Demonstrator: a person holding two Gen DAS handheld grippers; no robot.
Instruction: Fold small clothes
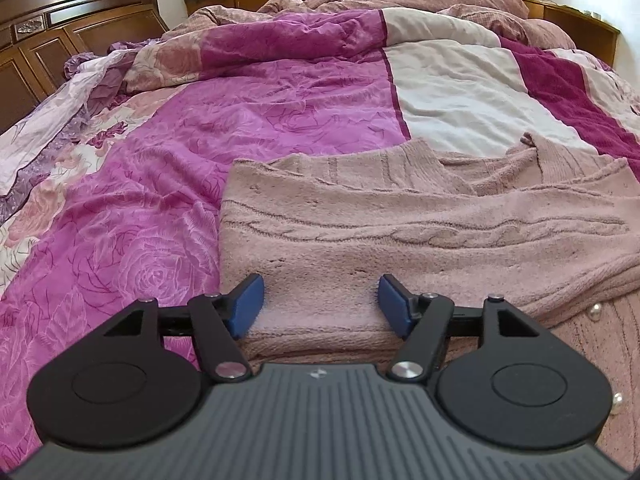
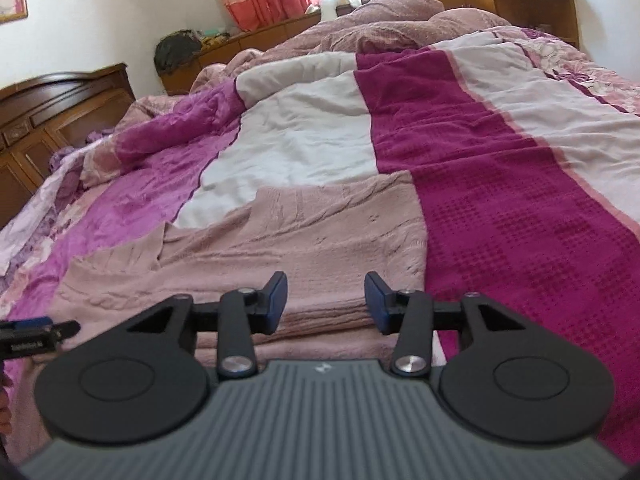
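Observation:
A dusty-pink knitted cardigan (image 1: 420,224) lies partly folded on the bed, with pearl buttons (image 1: 596,311) at its near right. It also shows in the right wrist view (image 2: 304,240). My left gripper (image 1: 322,304) is open, its blue pads either side of the cardigan's near left folded edge, just above the knit. My right gripper (image 2: 326,302) is open over the cardigan's near right folded edge, holding nothing. The left gripper's tip (image 2: 36,330) shows at the left edge of the right wrist view.
The cardigan rests on a rumpled quilt (image 1: 280,100) of purple, white and magenta panels. A pink blanket (image 2: 400,28) is heaped at the far end. A dark wooden headboard (image 1: 60,28) stands at the left and wooden cabinets (image 2: 532,4) at the back.

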